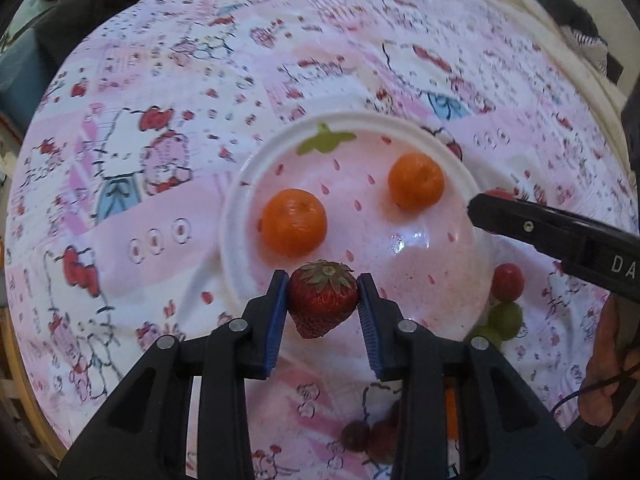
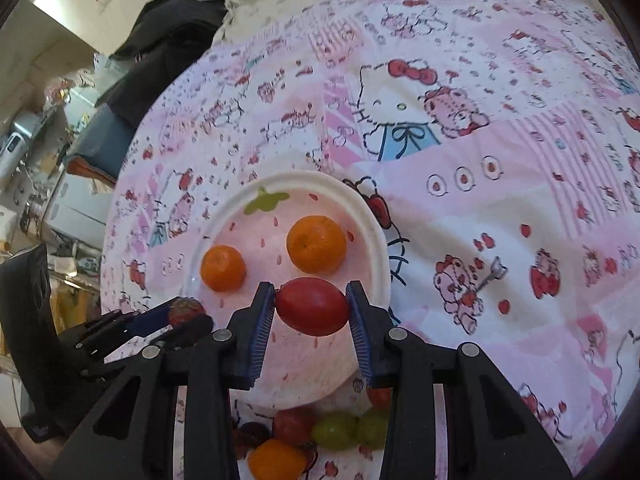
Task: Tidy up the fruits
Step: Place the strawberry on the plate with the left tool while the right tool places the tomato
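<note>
My left gripper point(image 1: 323, 294) is shut on a red strawberry point(image 1: 322, 300), held just above the near rim of a pink plate point(image 1: 240, 200) with a white edge. Two mandarins point(image 1: 293, 222) point(image 1: 416, 180) lie on that plate. My right gripper point(image 2: 311, 305) is shut on a red grape tomato point(image 2: 313, 306) over the same plate point(image 2: 372, 220), where both mandarins point(image 2: 223, 268) point(image 2: 316, 244) show. The right gripper's finger point(image 1: 520, 222) reaches in from the right in the left wrist view. The left gripper point(image 2: 180, 320) with its strawberry appears at the lower left of the right wrist view.
A pink cartoon-print cloth point(image 1: 140, 140) covers the round table. Loose fruit lies near the plate's front: green grapes point(image 2: 348, 428), a red tomato point(image 1: 507, 282), dark red grapes point(image 1: 366, 436) and an orange fruit point(image 2: 276, 460). Dark clothing point(image 2: 160, 40) and clutter sit beyond the table edge.
</note>
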